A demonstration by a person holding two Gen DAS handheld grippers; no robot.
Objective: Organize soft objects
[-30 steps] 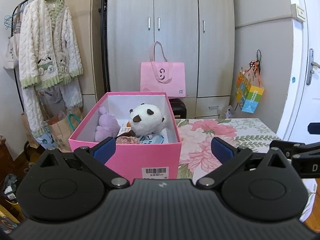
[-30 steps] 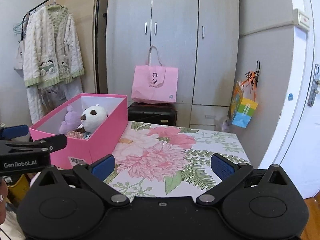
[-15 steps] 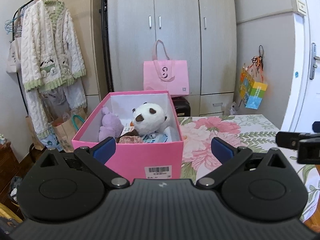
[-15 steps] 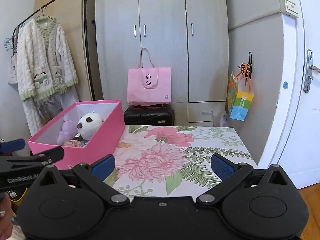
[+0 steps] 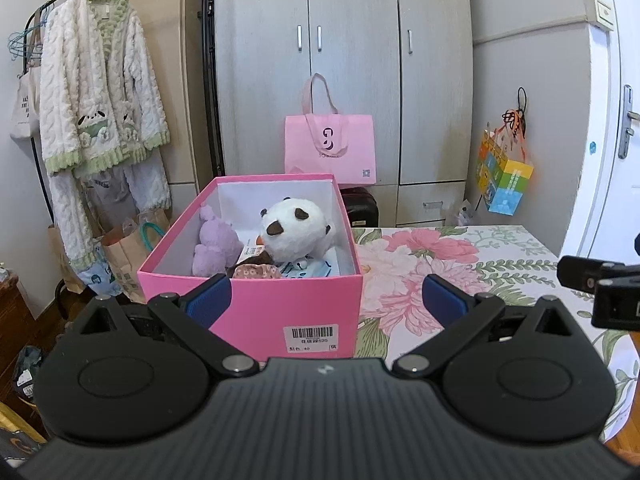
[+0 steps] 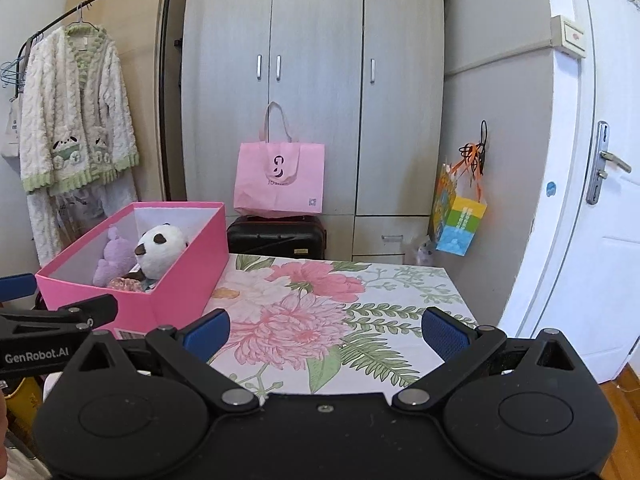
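Two grippers hang above the flowered table [image 6: 360, 280], both spread wide with nothing between their fingers: the left gripper [image 5: 326, 294] faces the pink box [image 5: 280, 312], and the right gripper [image 6: 325, 330] sits over bare cloth beside it. Inside the box lie a panda toy [image 5: 294, 230], a purple plush [image 5: 214, 246] and smaller soft items.

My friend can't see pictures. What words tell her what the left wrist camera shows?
An open pink box on a flowery table holds a white panda plush and a purple plush. The open left gripper points at it, empty.
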